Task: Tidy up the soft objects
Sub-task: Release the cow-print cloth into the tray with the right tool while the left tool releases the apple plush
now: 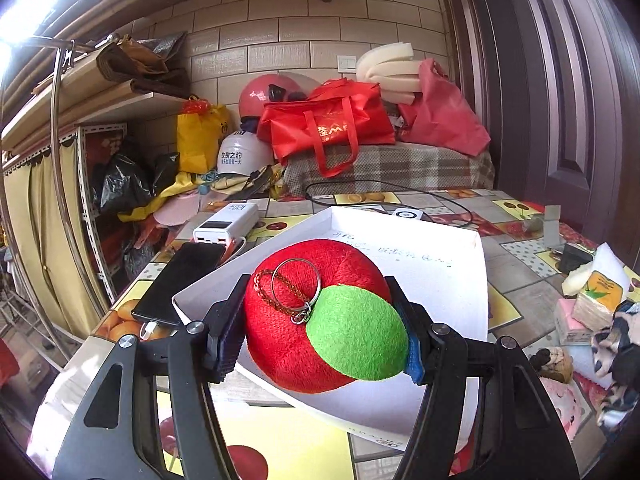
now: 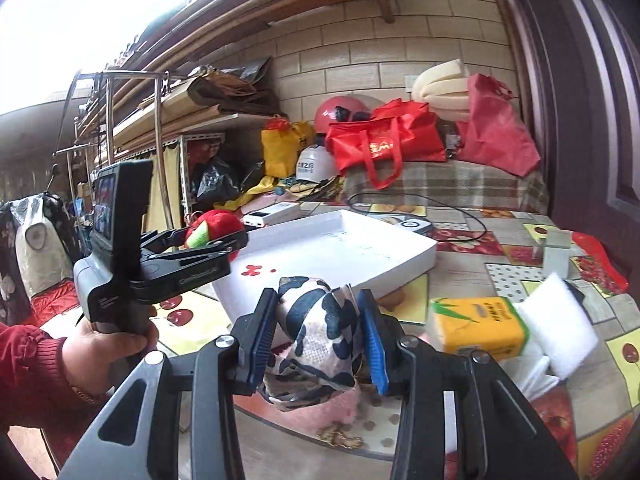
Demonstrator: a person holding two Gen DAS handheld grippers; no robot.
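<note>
My left gripper (image 1: 322, 322) is shut on a red plush apple (image 1: 296, 332) with a green felt leaf and a metal key ring. It holds the apple above the near left corner of the white tray (image 1: 432, 264). The right wrist view shows that gripper (image 2: 236, 246) with the plush apple (image 2: 216, 226) at the tray's (image 2: 360, 240) left side, held by a hand in a red sleeve. My right gripper (image 2: 318, 336) is shut on a black-and-white patterned cloth (image 2: 320, 328), in front of the tray's near edge.
A black phone (image 1: 180, 280) and a white power bank (image 1: 226, 224) lie left of the tray. A yellow tissue pack (image 2: 476, 326), white foam (image 2: 556, 320) and a pink plush (image 2: 320, 408) lie on the patterned tablecloth to the right. Red bags and helmets are piled behind.
</note>
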